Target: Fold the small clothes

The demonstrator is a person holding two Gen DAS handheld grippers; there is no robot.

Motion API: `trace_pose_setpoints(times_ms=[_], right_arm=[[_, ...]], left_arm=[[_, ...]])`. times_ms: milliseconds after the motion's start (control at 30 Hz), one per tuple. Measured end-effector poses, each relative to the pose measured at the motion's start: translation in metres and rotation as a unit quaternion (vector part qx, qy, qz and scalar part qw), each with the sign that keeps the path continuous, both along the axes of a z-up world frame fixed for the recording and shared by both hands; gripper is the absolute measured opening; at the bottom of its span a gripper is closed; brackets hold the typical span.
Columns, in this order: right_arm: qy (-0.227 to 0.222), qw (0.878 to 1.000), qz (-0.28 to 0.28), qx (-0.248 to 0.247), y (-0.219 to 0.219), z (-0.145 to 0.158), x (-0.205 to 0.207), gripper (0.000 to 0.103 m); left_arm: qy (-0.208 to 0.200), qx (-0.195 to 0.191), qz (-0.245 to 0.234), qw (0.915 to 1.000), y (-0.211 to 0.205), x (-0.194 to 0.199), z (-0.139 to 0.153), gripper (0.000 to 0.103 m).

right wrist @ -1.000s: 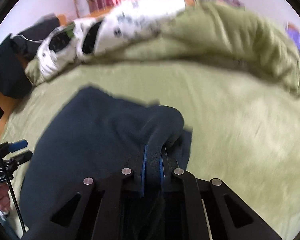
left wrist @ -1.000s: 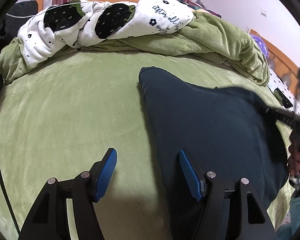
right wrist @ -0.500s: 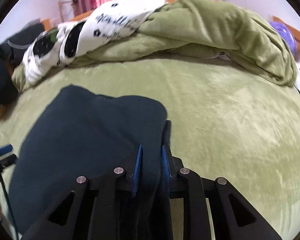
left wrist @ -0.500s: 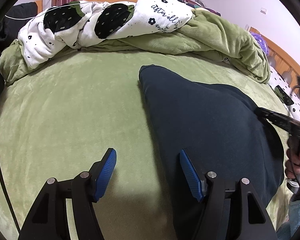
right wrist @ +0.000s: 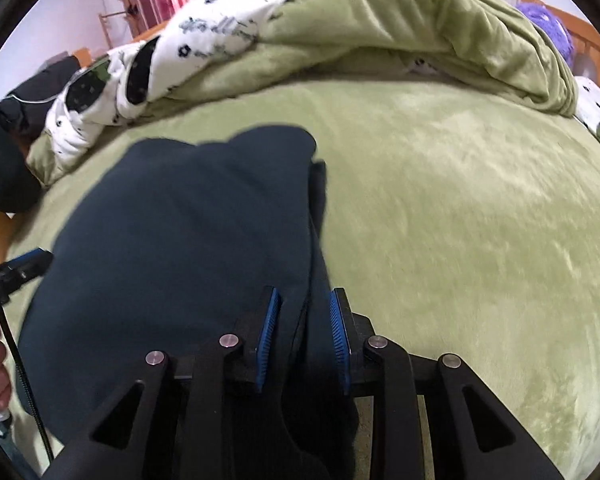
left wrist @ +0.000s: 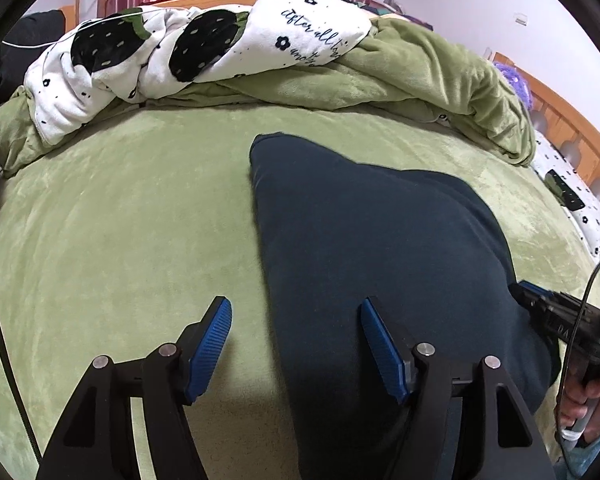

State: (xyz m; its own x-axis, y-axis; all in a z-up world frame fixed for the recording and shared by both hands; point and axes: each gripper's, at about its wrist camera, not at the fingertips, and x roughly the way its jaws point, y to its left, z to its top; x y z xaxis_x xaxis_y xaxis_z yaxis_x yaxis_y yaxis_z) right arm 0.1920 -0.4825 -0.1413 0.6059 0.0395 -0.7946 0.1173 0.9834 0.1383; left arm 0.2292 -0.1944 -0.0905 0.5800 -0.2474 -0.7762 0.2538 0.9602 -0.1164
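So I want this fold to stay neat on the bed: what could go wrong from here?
1. The right claw is opening with the dark navy garment's edge between its pads; pulling away could drag that edge and undo the fold.
2. The left claw stands open, one pad over the garment's left edge, the other over the green blanket; closing there could pinch blanket too.
3. The folded layers look uneven at the far end, so another fold may turn out crooked.

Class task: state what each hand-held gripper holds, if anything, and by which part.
Nothing is firmly held. The right hand-held gripper is opening around the dark garment's folded right edge; the left hand-held gripper, opening, straddles its left edge.
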Motion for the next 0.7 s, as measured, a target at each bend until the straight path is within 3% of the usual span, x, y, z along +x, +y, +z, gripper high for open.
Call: trace_pose_setpoints(times_ms=[133, 700], right_arm=[[-0.006, 0.999, 0.006, -0.033, 0.005, -0.001, -0.004, 0.025], [-0.024, 1.000, -0.007, -0.012, -0.005, 0.020, -0.037, 0.032]], left_arm=[[-0.005, 0.007, 0.001, 1.0000, 0.000, -0.002, -0.004, 0.069], [-0.002, -0.012, -0.005, 0.9999, 0.007, -0.040, -0.002, 0.069]])
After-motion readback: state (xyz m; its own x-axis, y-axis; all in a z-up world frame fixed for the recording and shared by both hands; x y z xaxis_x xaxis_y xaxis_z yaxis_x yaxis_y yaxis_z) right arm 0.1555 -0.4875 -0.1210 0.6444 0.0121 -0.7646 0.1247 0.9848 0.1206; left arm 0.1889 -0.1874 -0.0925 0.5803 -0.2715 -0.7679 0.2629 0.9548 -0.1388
